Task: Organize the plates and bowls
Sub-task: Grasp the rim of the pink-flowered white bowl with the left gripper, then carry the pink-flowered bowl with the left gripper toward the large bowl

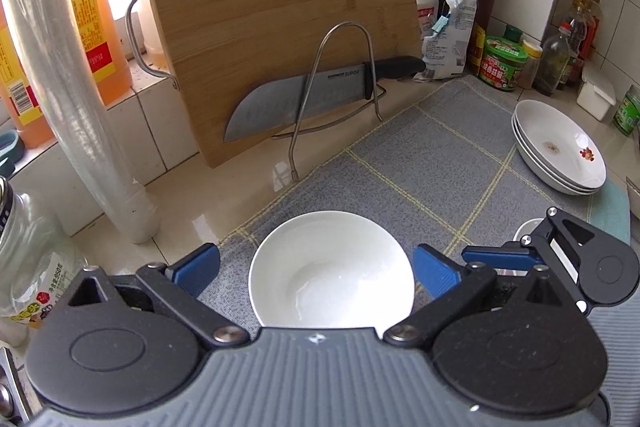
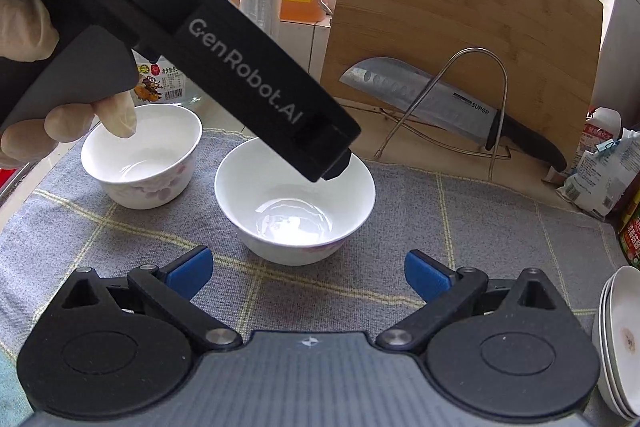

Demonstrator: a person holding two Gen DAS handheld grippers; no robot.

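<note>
My left gripper (image 1: 316,269) hangs spread wide straight over the plain bowl (image 1: 331,269) mid-mat (image 1: 440,155), nearer than my right gripper (image 2: 308,269), also spread and empty, just short of it.

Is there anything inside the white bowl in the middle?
Empty. The bowl sits upright on the mat, and its glossy white bottom shows bare in both views.
</note>
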